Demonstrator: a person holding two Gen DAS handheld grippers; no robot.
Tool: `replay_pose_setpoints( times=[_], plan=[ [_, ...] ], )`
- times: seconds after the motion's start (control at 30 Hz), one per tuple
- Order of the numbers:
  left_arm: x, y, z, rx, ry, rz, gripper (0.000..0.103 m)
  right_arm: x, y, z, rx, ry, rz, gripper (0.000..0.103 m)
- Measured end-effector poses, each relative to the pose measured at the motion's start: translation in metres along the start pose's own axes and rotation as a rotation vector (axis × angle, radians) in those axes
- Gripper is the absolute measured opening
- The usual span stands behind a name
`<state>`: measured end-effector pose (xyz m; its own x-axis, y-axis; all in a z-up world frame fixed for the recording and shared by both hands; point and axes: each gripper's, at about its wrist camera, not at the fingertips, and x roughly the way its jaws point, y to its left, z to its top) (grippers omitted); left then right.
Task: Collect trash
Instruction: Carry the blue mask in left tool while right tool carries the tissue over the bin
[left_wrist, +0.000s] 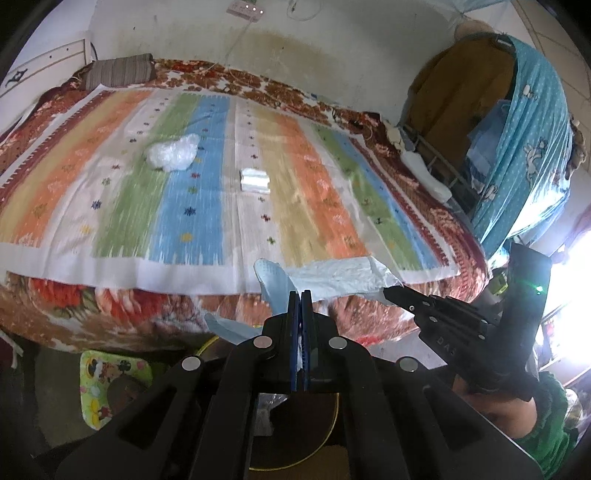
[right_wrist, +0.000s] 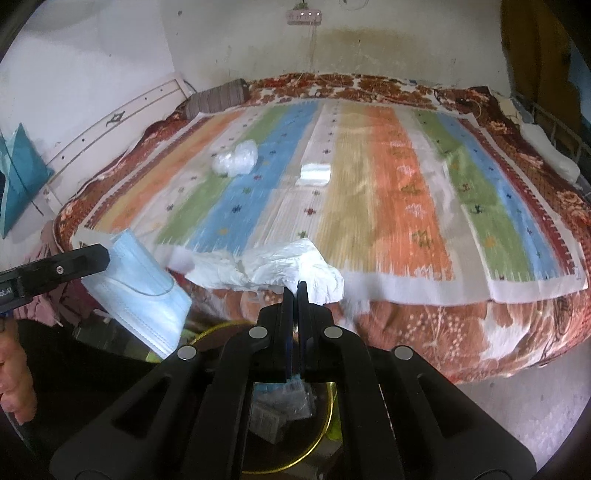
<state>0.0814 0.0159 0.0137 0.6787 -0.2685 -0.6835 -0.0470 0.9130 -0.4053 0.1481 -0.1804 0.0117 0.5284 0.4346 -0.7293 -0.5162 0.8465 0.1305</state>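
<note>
Crumpled white tissue (right_wrist: 295, 267) pinched in right fingers (right_wrist: 303, 295).

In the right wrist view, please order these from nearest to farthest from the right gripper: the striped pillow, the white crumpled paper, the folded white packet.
1. white crumpled paper, pinched in the right gripper, bed's near edge.
2. folded white packet, mid-bed.
3. striped pillow, far left, by the wall.

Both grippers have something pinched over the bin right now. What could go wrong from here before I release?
1. The left gripper pinches the blue face mask by one edge; most hangs loose and may fall outside the bin.
2. The right gripper holds the crumpled white paper, which lies partly on the bed edge; it may drag on the striped sheet.
3. The grippers are close together and could collide.
</note>
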Motion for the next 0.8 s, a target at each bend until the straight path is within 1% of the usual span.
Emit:
replay_pose_setpoints(
  times=[0.1,0.3,0.47,0.57,0.8],
  plan=[
    [0.005,-0.001,-0.008,0.004,0.025,0.011,0.001,0.002,0.003,-0.011,-0.002,0.025,-0.006,0.001],
    [0.02,-0.005,-0.026,0.012,0.101,0.065,0.001,0.008,0.016,-0.03,-0.04,0.071,-0.032,0.001],
    [0.035,0.001,-0.036,-0.027,0.175,0.106,0.001,0.016,0.025,-0.04,-0.075,0.107,-0.074,0.001],
    [0.042,0.004,-0.04,-0.044,0.22,0.105,0.001,0.021,0.028,-0.045,-0.088,0.13,-0.084,0.001],
    [0.061,0.006,-0.049,-0.057,0.303,0.14,0.001,0.043,0.032,-0.059,-0.097,0.231,-0.107,0.001]
  ],
)
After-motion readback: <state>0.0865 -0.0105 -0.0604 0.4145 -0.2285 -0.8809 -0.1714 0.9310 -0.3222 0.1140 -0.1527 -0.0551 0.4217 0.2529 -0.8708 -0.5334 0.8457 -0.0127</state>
